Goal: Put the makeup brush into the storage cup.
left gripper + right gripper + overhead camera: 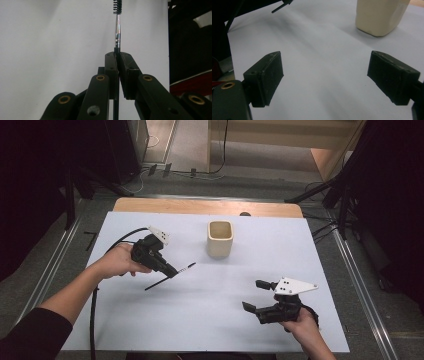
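Note:
My left gripper hovers over the left half of the white table, shut on a thin black brush. In the left gripper view its jaws pinch the brush's handle, and the silver ferrule and spiral bristle tip stick out past them. The handle's tail hangs out the other side. A cream square cup stands upright at the table's far middle, to the right of and beyond the brush tip. Near the front right, my right gripper is held open with nothing between its pads, facing left toward the cup.
A wooden strip runs along the table's far edge. Black stands and cables crowd the floor at the back right. A thick cable trails from the left gripper off the front left edge.

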Demonstrator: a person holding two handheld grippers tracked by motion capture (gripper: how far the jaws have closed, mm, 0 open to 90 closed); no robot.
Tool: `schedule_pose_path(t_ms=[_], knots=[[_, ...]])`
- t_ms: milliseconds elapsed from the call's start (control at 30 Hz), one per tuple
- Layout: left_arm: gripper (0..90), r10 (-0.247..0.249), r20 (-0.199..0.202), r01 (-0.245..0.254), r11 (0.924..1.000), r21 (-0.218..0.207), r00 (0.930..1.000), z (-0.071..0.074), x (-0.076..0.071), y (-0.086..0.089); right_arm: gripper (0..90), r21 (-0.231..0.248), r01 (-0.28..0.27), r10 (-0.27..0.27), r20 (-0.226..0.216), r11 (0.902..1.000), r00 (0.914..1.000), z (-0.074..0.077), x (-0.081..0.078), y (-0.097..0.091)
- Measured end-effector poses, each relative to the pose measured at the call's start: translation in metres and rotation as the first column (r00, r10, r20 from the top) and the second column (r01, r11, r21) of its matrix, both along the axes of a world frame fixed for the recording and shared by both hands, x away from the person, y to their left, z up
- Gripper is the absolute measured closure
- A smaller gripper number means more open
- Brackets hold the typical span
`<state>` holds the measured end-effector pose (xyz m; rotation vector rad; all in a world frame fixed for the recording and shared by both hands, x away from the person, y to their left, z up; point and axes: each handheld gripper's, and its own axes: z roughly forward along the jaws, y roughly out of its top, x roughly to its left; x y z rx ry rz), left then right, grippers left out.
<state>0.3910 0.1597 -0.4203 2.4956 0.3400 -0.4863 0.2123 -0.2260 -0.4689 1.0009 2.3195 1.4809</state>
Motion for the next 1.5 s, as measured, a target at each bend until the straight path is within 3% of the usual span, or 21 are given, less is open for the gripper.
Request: schedule_pose_path(t_ms=[133,200,333,433,600,733,900,1000,1133,1400,1500], knots=[[85.1,0.042,-0.006,-0.042,0.9990,-0.014,0.9991,-0.002,-0.003,-0.001,14.1,0.000,0.001,-0.001,0.000,1.0000,1.0000,0.000,0.001,0.000],[85.0,0.070,-0.032,-0.072,0.9959,-0.054,0.9970,-0.001,-0.004,-0.001,14.1,0.001,0.000,0.000,-0.001,1.0000,1.0000,0.000,0.001,0.000],[85.1,0.107,-0.034,-0.109,0.9936,-0.030,0.9936,-0.002,-0.007,-0.002,14.1,0.005,-0.001,0.001,-0.005,1.0000,1.0000,0.000,0.001,0.000],[85.1,0.172,-0.077,-0.176,0.9833,-0.046,0.9820,-0.003,-0.008,-0.001,14.1,0.008,-0.001,0.001,-0.014,1.0000,0.9999,0.000,0.001,0.001],[85.1,0.241,-0.070,-0.245,0.9680,-0.055,0.9680,-0.001,-0.010,0.001,14.1,0.005,-0.008,0.008,-0.017,1.0000,0.9998,0.000,0.002,0.002],[85.1,0.305,-0.090,-0.311,0.9475,-0.073,0.9483,0.001,-0.011,0.002,14.0,0.010,-0.005,0.005,-0.028,0.9999,0.9996,0.000,0.004,0.004],[85.1,0.351,-0.109,-0.362,0.9253,-0.112,0.9301,0.004,-0.016,0.001,13.9,0.026,-0.014,0.015,-0.046,0.9996,0.9988,0.000,0.006,0.008],[85.1,0.384,-0.124,-0.399,0.9072,-0.134,0.9150,0.006,-0.018,0.001,13.8,0.026,-0.013,0.014,-0.040,0.9996,0.9991,0.002,0.007,0.010],[85.1,0.436,-0.146,-0.456,0.8745,-0.165,0.8882,0.008,-0.021,0.004,13.8,0.022,0.011,-0.009,-0.048,0.9997,0.9988,0.004,0.009,0.014],[85.1,0.483,-0.160,-0.509,0.8329,-0.218,0.8606,0.009,-0.028,0.010,13.7,0.059,0.034,-0.028,-0.100,0.9977,0.9946,0.006,0.016,0.018],[85.1,0.497,-0.150,-0.520,0.8237,-0.227,0.8544,0.008,-0.033,0.010,13.7,0.075,0.027,-0.019,-0.114,0.9968,0.9933,0.007,0.019,0.022]])
